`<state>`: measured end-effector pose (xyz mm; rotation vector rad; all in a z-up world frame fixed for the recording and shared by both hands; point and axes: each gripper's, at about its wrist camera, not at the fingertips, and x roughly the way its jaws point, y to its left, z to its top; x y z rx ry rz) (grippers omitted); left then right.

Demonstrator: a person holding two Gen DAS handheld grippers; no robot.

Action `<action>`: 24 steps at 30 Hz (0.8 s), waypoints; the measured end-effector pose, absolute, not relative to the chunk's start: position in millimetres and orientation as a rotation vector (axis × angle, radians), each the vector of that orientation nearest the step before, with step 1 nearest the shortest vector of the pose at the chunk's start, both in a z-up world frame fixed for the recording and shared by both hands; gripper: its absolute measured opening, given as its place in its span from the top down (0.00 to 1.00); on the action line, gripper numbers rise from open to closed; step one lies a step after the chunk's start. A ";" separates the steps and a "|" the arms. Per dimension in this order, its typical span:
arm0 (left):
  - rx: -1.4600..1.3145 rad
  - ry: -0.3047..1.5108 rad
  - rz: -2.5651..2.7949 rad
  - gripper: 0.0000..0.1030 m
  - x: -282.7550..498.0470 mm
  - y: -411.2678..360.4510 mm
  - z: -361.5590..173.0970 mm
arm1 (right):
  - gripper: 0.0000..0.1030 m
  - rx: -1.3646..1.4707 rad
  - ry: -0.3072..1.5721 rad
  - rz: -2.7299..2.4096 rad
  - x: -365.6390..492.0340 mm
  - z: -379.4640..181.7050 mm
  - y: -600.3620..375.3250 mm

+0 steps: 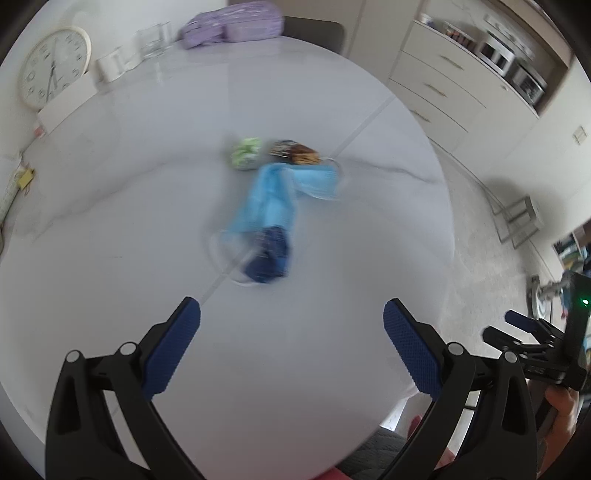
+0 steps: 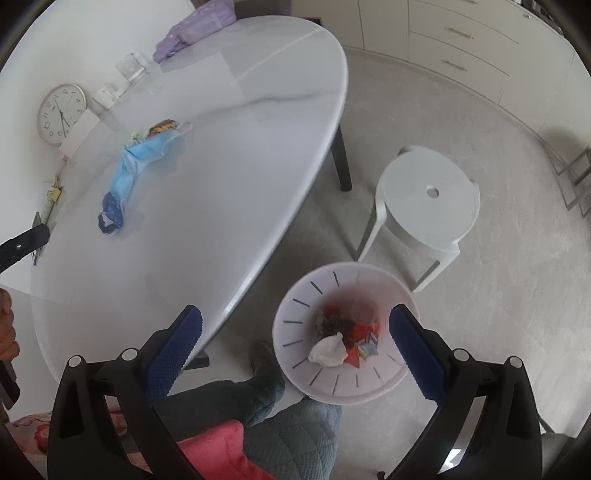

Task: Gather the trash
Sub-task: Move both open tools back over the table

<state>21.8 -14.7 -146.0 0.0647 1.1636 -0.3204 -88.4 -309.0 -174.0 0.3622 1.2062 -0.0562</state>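
On the white oval table (image 1: pixel 332 350) lies a row of trash: a green crumpled wrapper (image 1: pixel 244 152), a brown snack wrapper (image 1: pixel 295 152), light blue face masks (image 1: pixel 280 192) and a dark blue crumpled piece (image 1: pixel 269 258). My left gripper (image 1: pixel 291 347) is open and empty, short of the dark blue piece. My right gripper (image 2: pixel 295 350) is open and empty, above a white trash bin (image 2: pixel 343 384) on the floor that holds a white crumpled tissue (image 2: pixel 328 350) and coloured wrappers. The masks (image 2: pixel 136 166) also show in the right wrist view.
A wall clock (image 1: pixel 51 66), a glass (image 1: pixel 155 40), a white roll (image 1: pixel 110 68) and a purple pouch (image 1: pixel 229 22) stand at the table's far side. A white stool (image 2: pixel 428 206) stands beside the bin. The person's legs (image 2: pixel 280 424) are below the table edge. Drawers (image 1: pixel 443 85) line the wall.
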 end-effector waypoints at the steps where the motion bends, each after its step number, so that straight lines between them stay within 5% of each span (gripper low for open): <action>1: 0.056 1.163 -0.315 0.08 25.2 -9.2 -146.1 | 0.02 0.358 1.200 -0.050 -85.0 -170.7 -306.1; 14: 0.088 1.160 -0.401 0.08 46.7 -9.4 -162.6 | 0.02 0.303 1.187 0.010 -46.8 -154.2 -266.9; 24: 0.140 1.230 -0.368 0.29 74.9 -37.4 -216.0 | 0.02 0.272 1.196 0.053 -31.6 -150.8 -253.4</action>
